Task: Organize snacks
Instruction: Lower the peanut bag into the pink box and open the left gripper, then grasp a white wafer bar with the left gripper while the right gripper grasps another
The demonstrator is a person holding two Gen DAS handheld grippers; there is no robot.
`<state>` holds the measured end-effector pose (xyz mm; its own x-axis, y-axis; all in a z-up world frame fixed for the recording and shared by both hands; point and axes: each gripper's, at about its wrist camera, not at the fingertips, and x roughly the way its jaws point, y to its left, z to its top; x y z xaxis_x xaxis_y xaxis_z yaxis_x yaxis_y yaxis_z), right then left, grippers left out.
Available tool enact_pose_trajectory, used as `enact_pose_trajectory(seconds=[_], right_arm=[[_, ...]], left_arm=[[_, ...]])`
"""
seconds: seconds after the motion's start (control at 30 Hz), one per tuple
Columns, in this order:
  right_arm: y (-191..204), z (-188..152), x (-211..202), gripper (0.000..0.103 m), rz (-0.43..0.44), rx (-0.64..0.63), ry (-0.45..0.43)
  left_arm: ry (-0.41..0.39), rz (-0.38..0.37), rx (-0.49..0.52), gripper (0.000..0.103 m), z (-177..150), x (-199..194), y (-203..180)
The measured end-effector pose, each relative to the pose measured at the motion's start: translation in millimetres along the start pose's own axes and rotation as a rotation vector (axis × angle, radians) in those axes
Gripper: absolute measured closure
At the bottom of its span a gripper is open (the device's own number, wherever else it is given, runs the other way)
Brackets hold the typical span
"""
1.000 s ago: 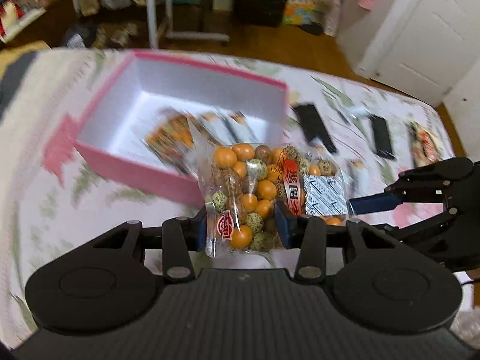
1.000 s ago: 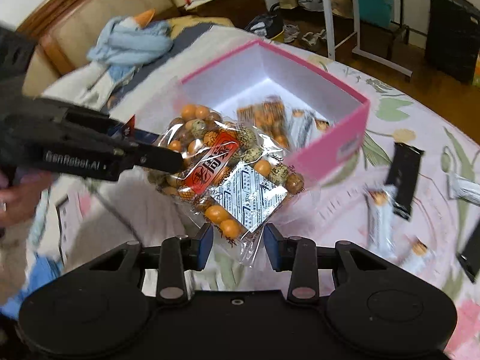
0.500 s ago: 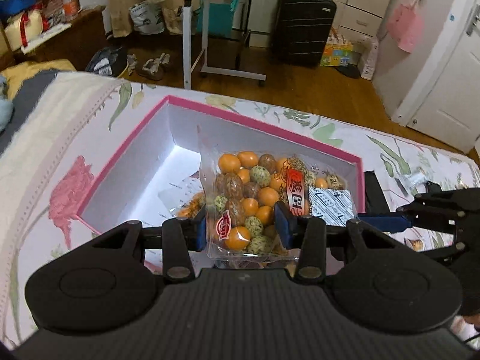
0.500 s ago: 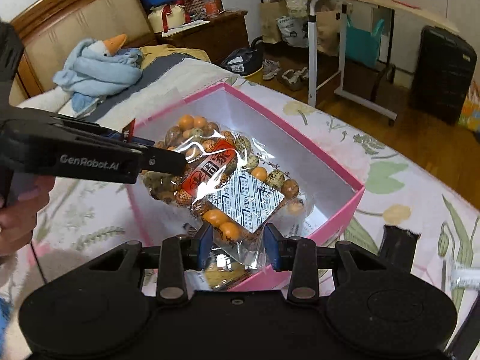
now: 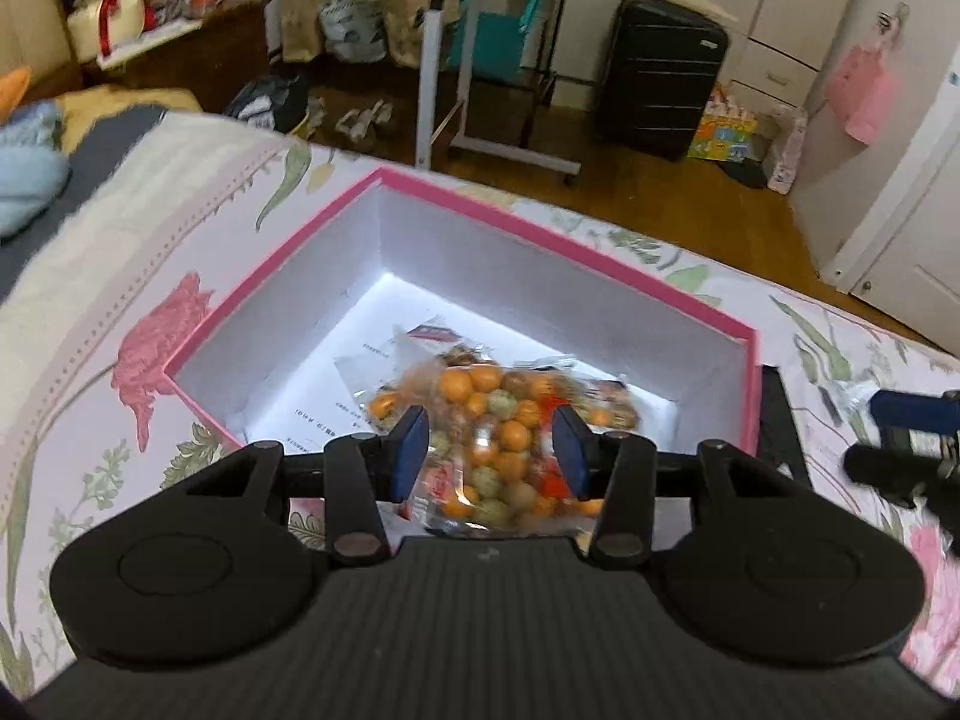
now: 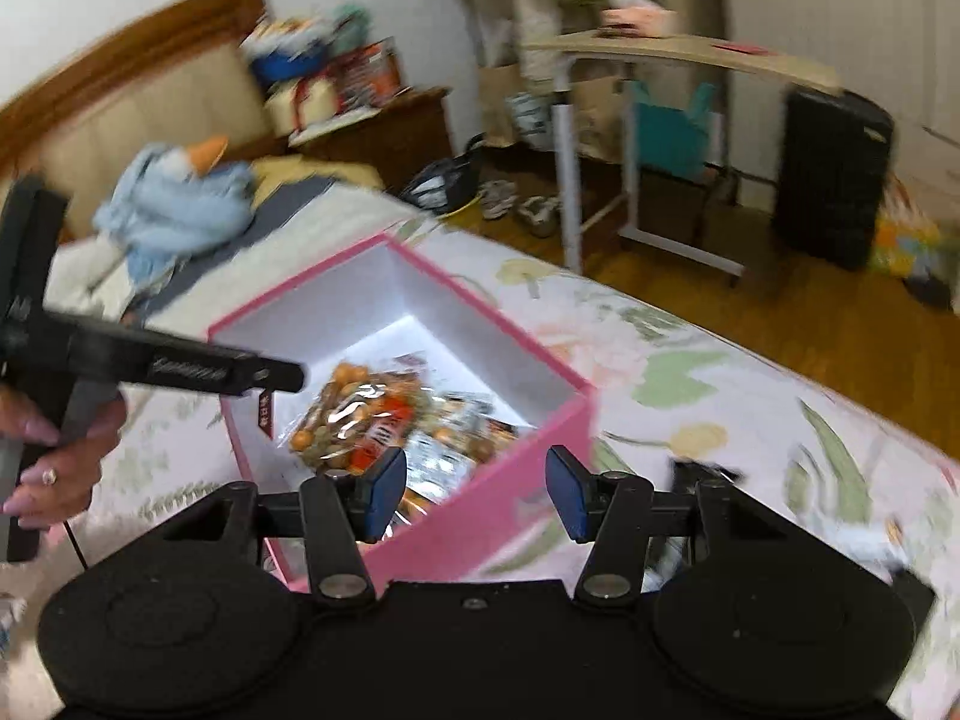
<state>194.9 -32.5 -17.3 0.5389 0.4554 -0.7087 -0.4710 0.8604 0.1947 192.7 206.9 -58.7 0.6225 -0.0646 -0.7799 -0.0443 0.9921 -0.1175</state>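
A clear bag of orange and green coated nuts (image 5: 501,438) lies inside the pink box (image 5: 606,264), on other snack packets; it also shows in the right wrist view (image 6: 366,414). My left gripper (image 5: 491,461) is open over the box's near wall, its blue pads either side of the bag without touching it. My right gripper (image 6: 474,492) is open and empty above the box's right wall (image 6: 480,510). The left gripper's finger shows in the right wrist view (image 6: 180,366) over the box's left edge.
The box sits on a flowered bedspread (image 5: 120,312). Black snack packets lie on the spread right of the box (image 5: 780,414), (image 6: 702,474). A blue plush toy (image 6: 174,204) lies at the bed's head. Floor, a rolling table (image 5: 498,60) and a suitcase (image 5: 660,66) lie beyond.
Both grippers have opened and let go of the nut bag, which has dropped into the pink box. The right gripper has pulled back to the right.
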Motion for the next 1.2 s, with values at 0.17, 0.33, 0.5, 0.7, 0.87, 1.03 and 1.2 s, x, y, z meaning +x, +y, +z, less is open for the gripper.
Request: enact_pose_trajectory(seconds=[0.17,0.33,0.5,0.7,0.87,1.03,1.2], right_arm=[[-32,-27,-46,0.040,-0.021,0.072,-0.035],[-44,-59,-68,0.038,-0.084,0.058,-0.041],[-62,-99,-64,0.038,-0.101,0.137,-0.004],[-73,-139,-38,0.038,-0.136,0.205,-0.001],[-72,-153,-13,0.038,-0.169,0.174,0.001],[-71,-162,16,0.038,-0.218,0.143,0.025],[-63,-174,31,0.037,-0.307,0.088,0.026]], left_arm=[[-0.013,-0.074,0.082,0.059,-8,-30,-46],[0.048,-0.203,0.123,0.059,-20,-37,-101],[0.093,-0.262,0.139,0.059,-42,-21,-149],[0.206,-0.247,0.039,0.059,-66,40,-185],[0.165,-0.166,0.008,0.059,-80,81,-199],[0.079,-0.113,0.028,0.055,-93,91,-206],[0.109,-0.097,0.021,0.048,-101,108,-206]])
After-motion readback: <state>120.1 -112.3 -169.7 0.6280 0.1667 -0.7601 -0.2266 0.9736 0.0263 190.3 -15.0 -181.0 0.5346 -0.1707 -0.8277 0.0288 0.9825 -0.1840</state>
